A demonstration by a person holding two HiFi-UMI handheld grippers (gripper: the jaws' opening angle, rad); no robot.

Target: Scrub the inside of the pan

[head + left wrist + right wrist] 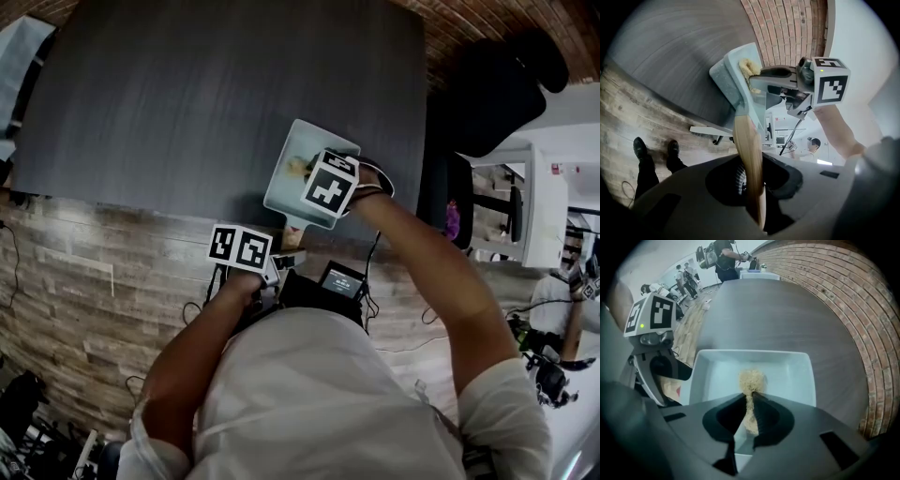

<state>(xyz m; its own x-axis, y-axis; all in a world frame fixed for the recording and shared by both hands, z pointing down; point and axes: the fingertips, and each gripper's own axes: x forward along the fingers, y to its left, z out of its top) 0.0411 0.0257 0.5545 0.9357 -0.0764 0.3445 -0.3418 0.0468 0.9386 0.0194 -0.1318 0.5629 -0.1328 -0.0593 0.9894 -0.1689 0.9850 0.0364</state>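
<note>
A pale square pan [298, 161] with a wooden handle [747, 145] is held tilted over the near edge of the dark table [187, 94]. My left gripper [751, 185] is shut on that handle; in the head view it sits just below the pan [281, 251]. My right gripper [751, 404] is shut on a yellowish fibrous scrubber [752, 379], which presses on the pan's inner floor [717, 376] near the middle. In the left gripper view the scrubber [748, 70] shows inside the pan with the right gripper [764, 77] behind it.
A brick wall [843, 301] runs along the table's far side. A black chair [497, 84] and a white cabinet [539, 202] stand to the right. Wood-pattern floor [94, 281] lies below the table edge. People [723, 254] stand in the background.
</note>
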